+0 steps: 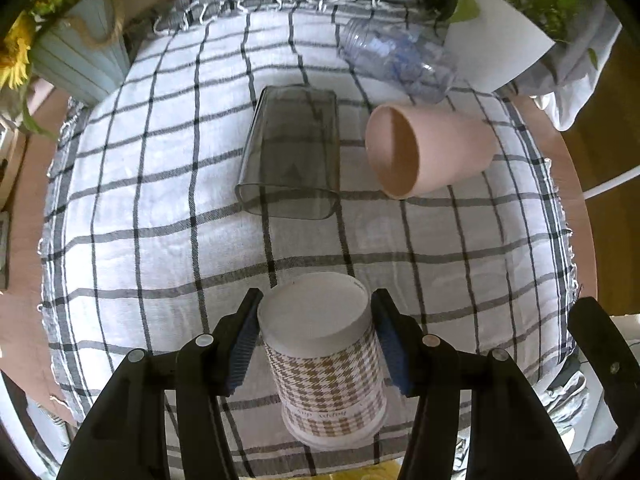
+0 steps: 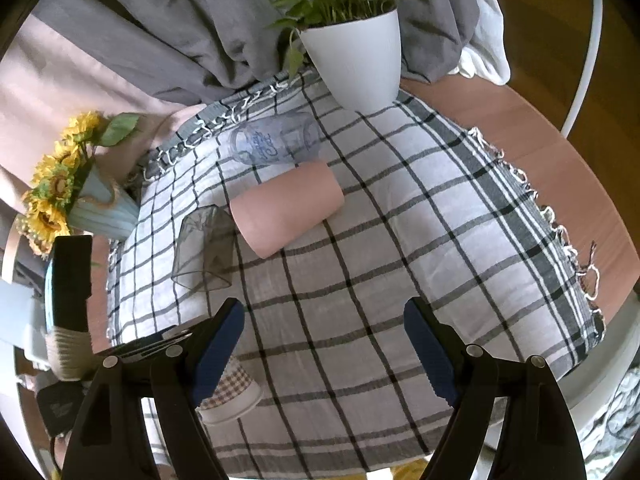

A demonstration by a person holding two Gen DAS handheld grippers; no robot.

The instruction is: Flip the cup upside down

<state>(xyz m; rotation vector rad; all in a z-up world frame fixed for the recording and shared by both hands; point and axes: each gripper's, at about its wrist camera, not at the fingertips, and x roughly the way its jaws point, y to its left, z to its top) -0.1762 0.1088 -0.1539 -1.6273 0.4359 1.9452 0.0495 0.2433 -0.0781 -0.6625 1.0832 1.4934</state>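
Cup (image 1: 326,364): upside down on the cloth (image 1: 160,216), our left gripper (image 1: 316,344) clamping its sides.
Writing: inverted print near the rim; we can't read it.
Right gripper (image 2: 324,348): wide apart, holding nothing.
Clear cup (image 2: 276,140): blue script, illegible.

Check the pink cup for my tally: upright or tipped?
Tipped. The pink cup lies on its side on the checked cloth, open mouth facing the left camera.

A checked cloth (image 2: 360,280) is covering the counter (image 2: 560,184). A white plant pot (image 2: 356,60) is standing at its far edge. A vase of sunflowers (image 2: 96,208) is leaning beside the cloth.
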